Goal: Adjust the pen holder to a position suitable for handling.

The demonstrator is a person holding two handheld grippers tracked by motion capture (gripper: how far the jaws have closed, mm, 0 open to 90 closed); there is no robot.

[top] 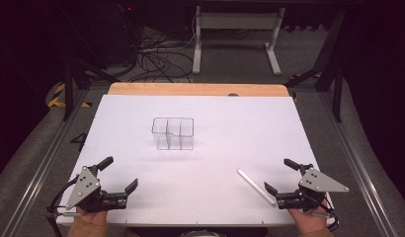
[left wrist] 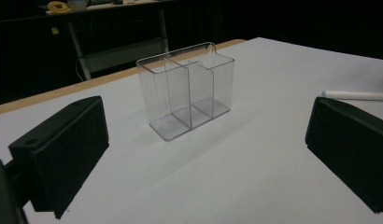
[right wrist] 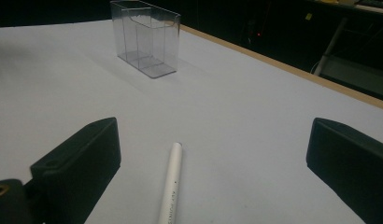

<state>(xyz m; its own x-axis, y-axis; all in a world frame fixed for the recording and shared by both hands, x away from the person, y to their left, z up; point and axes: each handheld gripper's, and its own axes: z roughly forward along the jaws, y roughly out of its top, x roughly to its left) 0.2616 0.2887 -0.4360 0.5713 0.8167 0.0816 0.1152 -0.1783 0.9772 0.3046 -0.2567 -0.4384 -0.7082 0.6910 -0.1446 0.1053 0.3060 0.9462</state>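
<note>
Both grippers rest at the near edge of the white table (top: 200,148), jaws wide and holding nothing: left gripper (top: 122,174) near left, right gripper (top: 278,175) near right. White pen (top: 256,186) lies flat just left of the right gripper, apart from its jaws. In the right gripper view the pen (right wrist: 172,184) runs between the spread jaws, untouched, its near end cut off by the frame edge; printing on the barrel is too small to read. Clear divided organizer (top: 173,133) stands upright at mid-table, well apart from both grippers, its compartments empty. The left gripper view shows the partitions (left wrist: 188,93) most plainly, plus the pen's end (left wrist: 358,95) at far right.
</note>
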